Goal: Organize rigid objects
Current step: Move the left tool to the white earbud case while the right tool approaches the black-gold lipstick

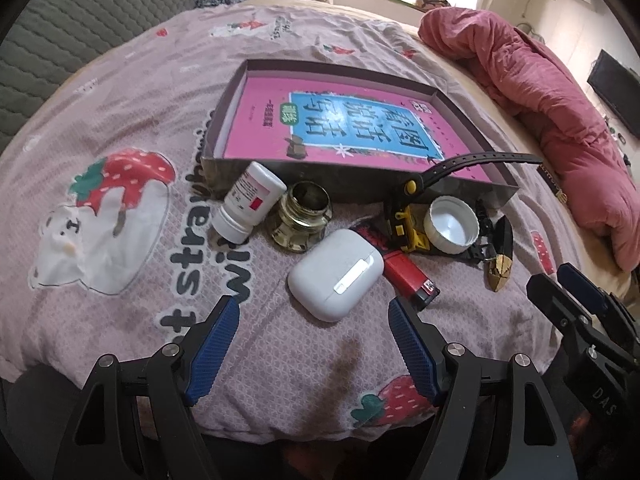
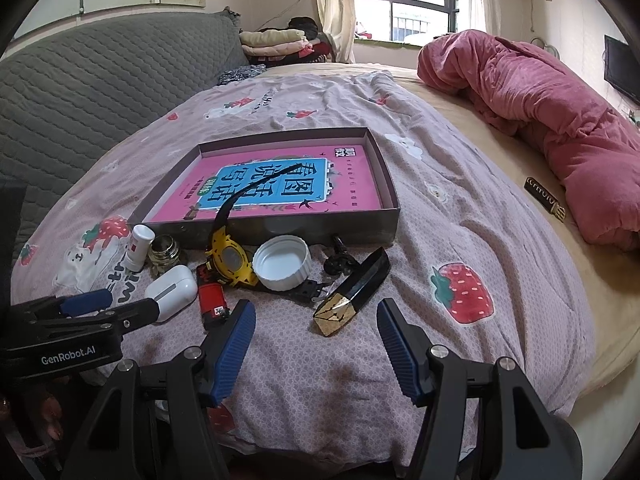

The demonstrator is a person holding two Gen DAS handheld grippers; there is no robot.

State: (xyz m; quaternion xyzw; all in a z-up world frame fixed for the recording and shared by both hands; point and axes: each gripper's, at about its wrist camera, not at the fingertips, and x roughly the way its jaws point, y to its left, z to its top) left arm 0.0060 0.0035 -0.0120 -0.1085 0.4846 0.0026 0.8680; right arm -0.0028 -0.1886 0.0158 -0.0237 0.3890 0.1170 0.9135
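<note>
Both tongs wide, empty: left tongs [image 1: 314,316] w/ ribbed blue pads near glossy rounded earbud case [image 1: 335,274]; right tongs [image 2: 316,320].

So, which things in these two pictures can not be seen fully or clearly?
- Red lighter: in the left wrist view, its far end lies under the white earbud case.
- Small black object: in the right wrist view, partly behind the white round lid; too small to identify.
- White pill bottle: label print too blurred to read, both views.
- Black strip by the pink blanket: lettering unreadable.
</note>
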